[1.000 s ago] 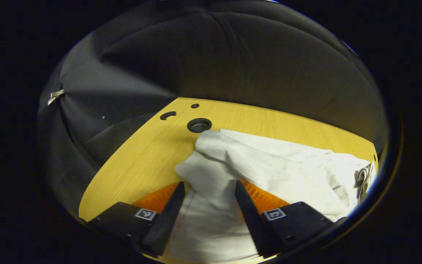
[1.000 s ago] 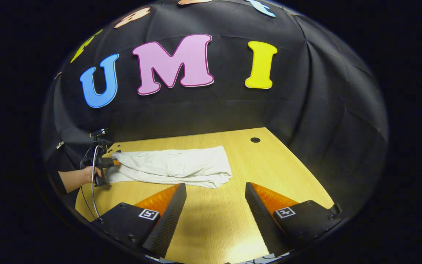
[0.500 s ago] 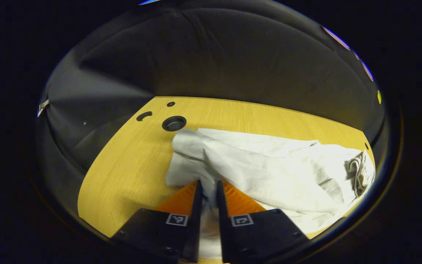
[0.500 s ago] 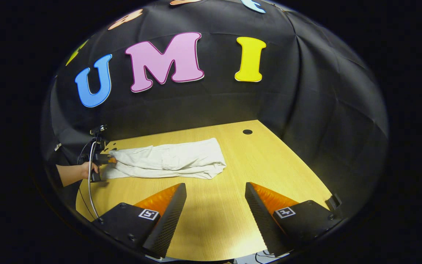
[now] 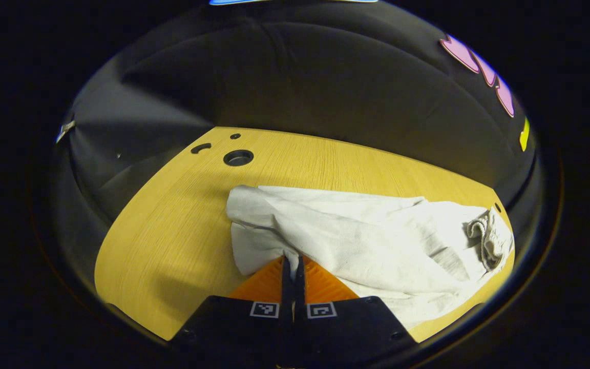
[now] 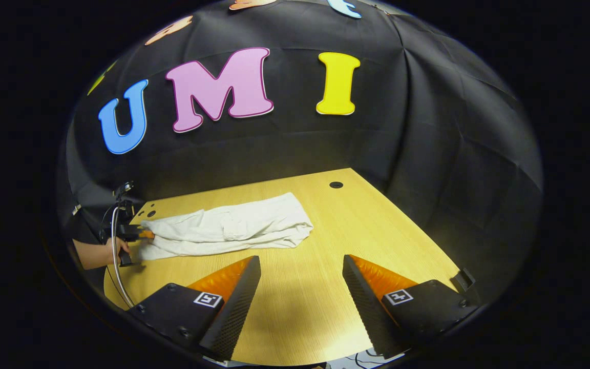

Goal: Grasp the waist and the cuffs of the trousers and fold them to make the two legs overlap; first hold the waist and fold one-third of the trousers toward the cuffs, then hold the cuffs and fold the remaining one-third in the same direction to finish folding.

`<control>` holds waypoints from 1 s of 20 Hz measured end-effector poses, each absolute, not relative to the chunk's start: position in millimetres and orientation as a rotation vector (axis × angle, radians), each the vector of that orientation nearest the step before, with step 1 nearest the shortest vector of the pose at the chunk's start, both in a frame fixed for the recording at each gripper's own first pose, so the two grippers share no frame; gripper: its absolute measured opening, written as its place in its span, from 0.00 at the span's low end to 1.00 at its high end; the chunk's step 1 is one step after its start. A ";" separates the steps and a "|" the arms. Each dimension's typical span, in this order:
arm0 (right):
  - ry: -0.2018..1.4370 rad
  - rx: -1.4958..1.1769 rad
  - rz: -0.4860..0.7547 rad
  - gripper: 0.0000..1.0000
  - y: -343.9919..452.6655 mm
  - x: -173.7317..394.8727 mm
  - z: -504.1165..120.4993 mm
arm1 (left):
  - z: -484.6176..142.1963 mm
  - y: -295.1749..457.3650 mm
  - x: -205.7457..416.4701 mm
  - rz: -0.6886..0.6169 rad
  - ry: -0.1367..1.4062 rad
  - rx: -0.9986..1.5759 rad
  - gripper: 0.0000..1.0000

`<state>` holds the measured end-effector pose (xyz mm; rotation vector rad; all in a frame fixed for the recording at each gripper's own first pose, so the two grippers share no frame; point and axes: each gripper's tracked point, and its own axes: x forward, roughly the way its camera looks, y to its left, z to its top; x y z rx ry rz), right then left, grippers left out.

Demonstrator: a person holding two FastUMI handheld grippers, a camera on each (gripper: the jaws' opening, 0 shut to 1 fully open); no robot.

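The tabletop (image 6: pixel 325 230) is light wood grain, sitting in a booth walled with black cloth (image 6: pixel 428 128) that hangs in soft creases. It has a few holes: a big round grommet (image 5: pixel 238 157) with a small slot and a dot beside it at one corner, and another small hole (image 6: pixel 336 184) near the back edge.

The trousers (image 6: pixel 233 230) lie stretched out long across the tabletop toward the back left in the right gripper view, pale off-white and a bit rumpled. In the left gripper view they run off to the right, with a drawstring (image 5: pixel 484 236) bunched at the far end.

The left tongs (image 5: pixel 292 266) are pinched tight on the near end of the cloth, fingers almost touching. A hand (image 6: pixel 116 251) holds them.

The right tongs (image 6: pixel 301 287) are spread wide over bare tabletop, holding nothing, well apart from the trousers.
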<state>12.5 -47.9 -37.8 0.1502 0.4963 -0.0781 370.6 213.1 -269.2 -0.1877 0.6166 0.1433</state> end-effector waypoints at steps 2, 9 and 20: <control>0.489 0.153 -0.084 0.99 -51.9 10.8 -36.8 | -249.8 211.9 374.9 0.153 0.567 -0.233 0.02; 0.468 0.132 -0.137 0.99 -83.0 -1.6 -32.3 | -168.4 178.6 381.4 0.107 0.445 -0.287 0.06; 0.458 0.215 -0.141 0.98 -104.1 -4.0 -44.6 | -79.9 56.3 391.3 -0.045 0.340 -0.210 0.05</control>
